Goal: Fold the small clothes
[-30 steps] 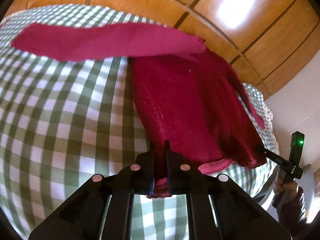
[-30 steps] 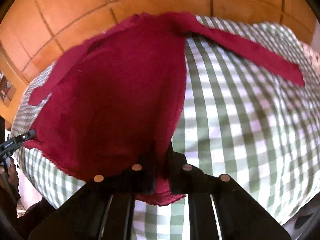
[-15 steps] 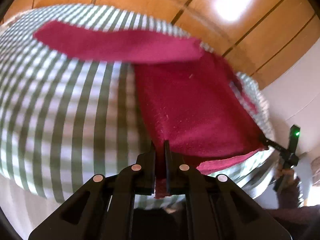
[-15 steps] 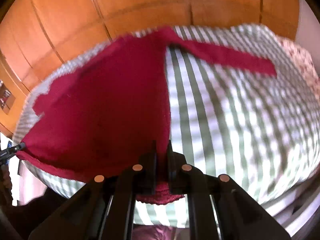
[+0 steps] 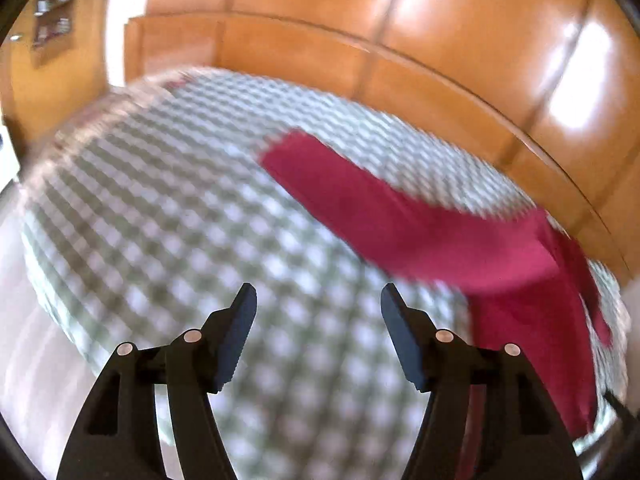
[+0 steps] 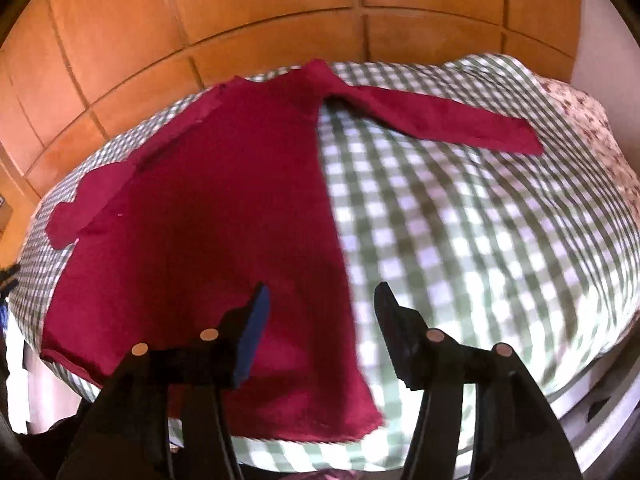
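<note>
A dark red long-sleeved top (image 6: 208, 216) lies spread flat on the green-and-white checked bedcover (image 6: 460, 240). One sleeve (image 6: 432, 120) stretches to the right, the other (image 6: 100, 196) lies folded along the left edge. My right gripper (image 6: 320, 300) is open and empty above the top's lower right hem. In the left wrist view the top (image 5: 512, 264) lies at the right with its sleeve (image 5: 340, 188) reaching left. My left gripper (image 5: 318, 300) is open and empty over bare bedcover (image 5: 160, 220), left of the top.
A glossy wooden panelled wall (image 6: 280, 12) stands behind the bed. A floral fabric (image 6: 576, 108) lies at the bed's far right. The bed's near edge (image 6: 320, 452) runs just under my right gripper.
Both grippers have let go of the top's hem and opened. The top now lies flat. My left gripper has swung left, away from the top.
</note>
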